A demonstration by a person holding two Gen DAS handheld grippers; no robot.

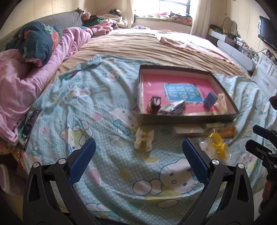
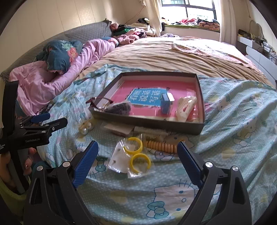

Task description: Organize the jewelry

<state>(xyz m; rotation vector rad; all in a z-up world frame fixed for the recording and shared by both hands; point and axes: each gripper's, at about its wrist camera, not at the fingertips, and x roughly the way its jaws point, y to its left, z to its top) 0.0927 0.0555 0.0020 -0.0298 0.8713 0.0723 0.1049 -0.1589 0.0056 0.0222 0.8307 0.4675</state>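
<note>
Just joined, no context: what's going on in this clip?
A person holds two open, empty grippers over a bed. The left gripper faces a cream hair clip; the right gripper faces bagged yellow hoops beside an orange beaded bracelet. The shallow box beyond already holds a blue box and other pieces.

I am in a home bedroom: a wide bed (image 2: 155, 52) fills the room, with rumpled pink bedding (image 2: 52, 76) at its head, a curtained window (image 2: 188, 10) beyond it.
</note>
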